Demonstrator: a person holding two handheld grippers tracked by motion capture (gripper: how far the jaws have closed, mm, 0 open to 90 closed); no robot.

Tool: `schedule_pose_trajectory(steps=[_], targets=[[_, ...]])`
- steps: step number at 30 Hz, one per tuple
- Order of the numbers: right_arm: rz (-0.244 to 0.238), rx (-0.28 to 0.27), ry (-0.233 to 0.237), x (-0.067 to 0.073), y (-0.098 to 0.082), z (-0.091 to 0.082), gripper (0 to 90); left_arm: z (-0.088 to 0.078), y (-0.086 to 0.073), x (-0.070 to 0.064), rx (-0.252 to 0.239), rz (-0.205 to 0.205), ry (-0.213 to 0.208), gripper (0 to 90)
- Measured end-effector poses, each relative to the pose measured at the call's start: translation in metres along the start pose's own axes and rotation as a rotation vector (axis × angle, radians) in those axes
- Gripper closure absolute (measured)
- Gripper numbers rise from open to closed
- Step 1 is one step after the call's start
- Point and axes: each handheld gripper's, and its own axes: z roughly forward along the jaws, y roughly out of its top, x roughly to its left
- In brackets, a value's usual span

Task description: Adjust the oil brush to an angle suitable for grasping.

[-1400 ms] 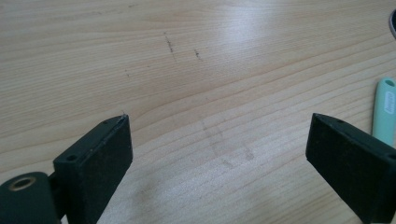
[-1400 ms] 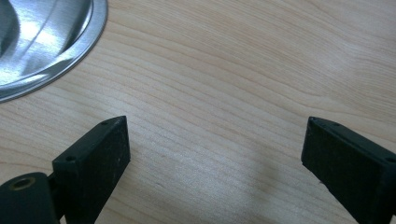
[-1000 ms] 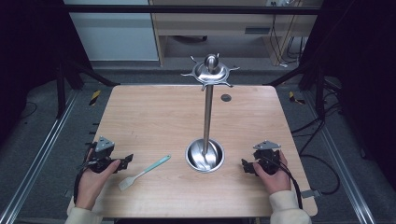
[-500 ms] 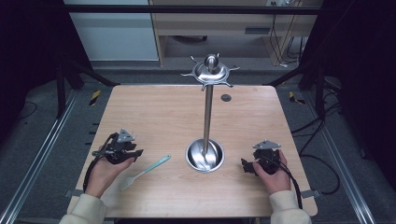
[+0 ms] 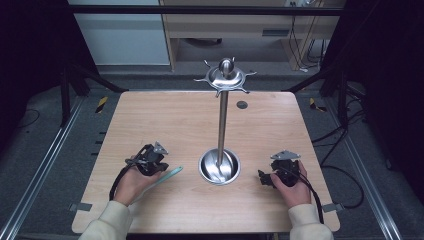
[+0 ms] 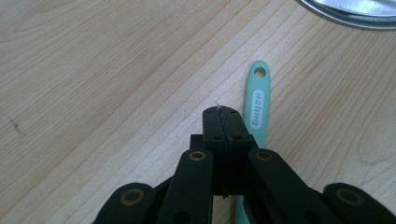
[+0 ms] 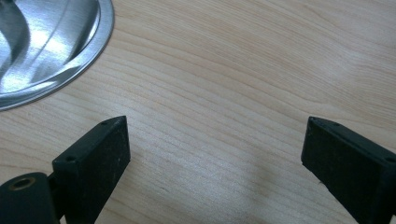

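Observation:
A mint-green spoon (image 5: 172, 173) lies flat on the wooden table (image 5: 165, 120), its handle end (image 6: 258, 100) pointing at the base of a steel stand (image 5: 222, 120). My left gripper (image 5: 161, 167) hovers over the spoon's middle. Its jaws have just been closing and now meet pad to pad (image 6: 223, 114) with nothing between them; the handle lies below them and to their right. My right gripper (image 5: 262, 177) rests open at the right of the stand's bowl-shaped base (image 7: 46, 42), bare wood between its pads (image 7: 215, 133).
The stand has a tall pole and a round hooked top (image 5: 226, 76) above the table's middle. Its base rim (image 6: 350, 9) is close beyond the spoon. A small dark disc (image 5: 242, 104) lies at the far side. Cables trail from both grippers.
My left hand has moved right and forward from the table's left edge to over the spoon, and its jaws have gone from open to shut. The right hand has stayed put.

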Motion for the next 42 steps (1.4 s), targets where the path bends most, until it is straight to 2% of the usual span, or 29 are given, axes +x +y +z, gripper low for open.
schedule_pose_trajectory(steps=[7,14,16,19,20,22,26,27,29,31,33,34,35,38,42], targets=[[-0.001,-0.001,0.001,0.000,0.000,0.000,8.6,0.010,0.003,-0.005,0.045,0.018,-0.011,90.0],[-0.001,0.000,0.001,0.000,0.000,0.000,8.6,0.012,0.003,-0.007,0.049,0.026,-0.013,90.0],[0.001,0.001,0.003,0.000,0.000,0.000,8.6,0.012,0.002,-0.008,0.042,0.021,-0.041,90.0],[-0.001,0.000,0.001,0.000,0.000,0.000,8.7,0.011,0.002,-0.013,0.047,0.042,-0.050,90.0],[-0.001,0.000,0.001,0.000,0.000,0.000,8.7,0.011,0.002,-0.013,0.047,0.042,-0.050,90.0],[-0.001,0.001,0.000,0.000,0.000,0.000,8.6,0.010,0.003,-0.019,0.055,0.070,-0.041,90.0],[0.007,-0.005,0.004,0.000,0.000,-0.001,8.6,0.005,0.003,-0.020,0.065,0.085,-0.032,90.0],[0.007,-0.004,0.004,0.000,0.000,-0.001,8.6,-0.002,0.003,-0.020,0.077,0.098,-0.017,89.7],[0.006,-0.004,0.001,-0.001,0.000,-0.001,8.6,-0.006,0.003,-0.020,0.077,0.093,-0.012,89.4],[0.012,-0.002,0.003,-0.001,0.000,-0.001,8.6,-0.018,0.001,-0.018,0.112,0.111,0.004,87.6],[0.011,-0.005,0.003,0.000,0.000,-0.001,8.6,-0.022,0.001,-0.017,0.126,0.110,0.001,85.8],[0.008,-0.005,0.004,-0.001,0.000,-0.001,8.6,-0.028,-0.001,-0.014,0.157,0.117,-0.008,84.3],[0.005,-0.005,0.003,-0.001,0.000,-0.002,8.6,-0.028,-0.001,-0.014,0.157,0.117,-0.008,83.1],[0.006,-0.004,0.002,-0.001,0.000,-0.002,8.6,-0.033,-0.006,-0.013,0.206,0.141,-0.018,79.8],[0.002,-0.003,-0.001,-0.001,0.000,-0.001,8.6,-0.032,-0.009,-0.015,0.240,0.151,-0.033,75.1]])
